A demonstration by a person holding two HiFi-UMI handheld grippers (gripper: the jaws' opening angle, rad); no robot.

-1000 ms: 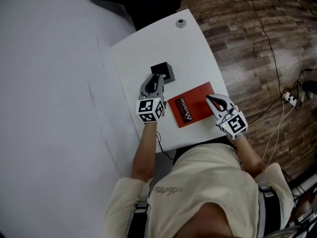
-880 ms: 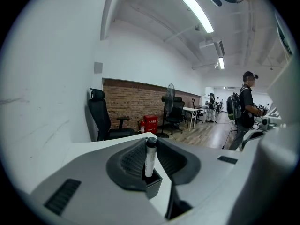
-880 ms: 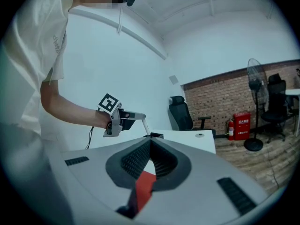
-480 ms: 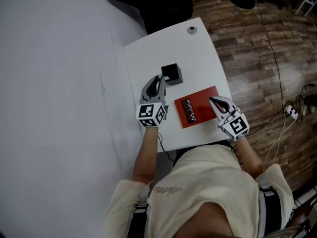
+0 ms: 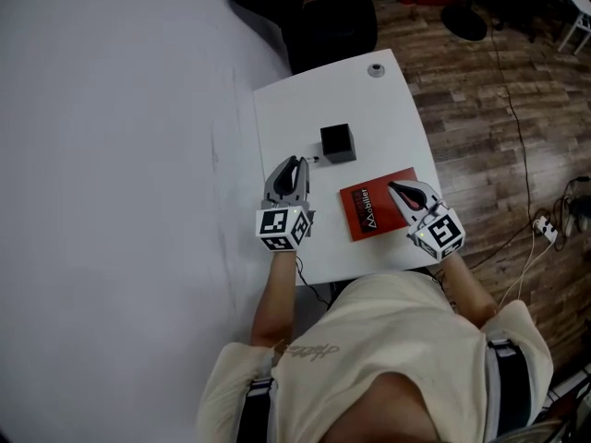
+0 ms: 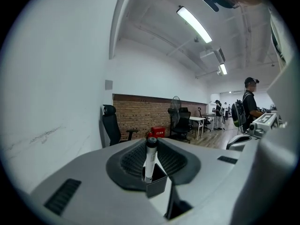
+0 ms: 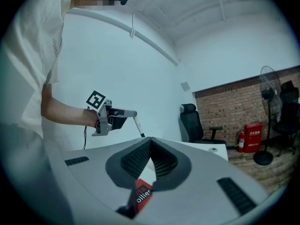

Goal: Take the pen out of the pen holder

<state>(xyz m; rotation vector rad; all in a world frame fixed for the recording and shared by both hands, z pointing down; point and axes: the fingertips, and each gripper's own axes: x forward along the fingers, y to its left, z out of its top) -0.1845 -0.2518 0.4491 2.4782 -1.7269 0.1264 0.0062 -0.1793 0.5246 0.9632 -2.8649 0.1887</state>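
My left gripper is shut on a white pen with a dark cap, which stands upright between the pads. The pen's tip pokes past the fingers, clear of the black square pen holder, which stands a short way beyond it on the white table. In the left gripper view the holder shows just behind the pen. The right gripper view shows the pen slanting down out of the left gripper. My right gripper hovers shut and empty over a red booklet.
A small round object sits at the table's far corner. A black office chair stands beyond the table. The white wall runs along the left. Cables and a power strip lie on the wood floor to the right.
My left gripper has pulled back and up from the pen holder with the pen in it, so a gap now shows between them. The right gripper has lifted slightly over the booklet.
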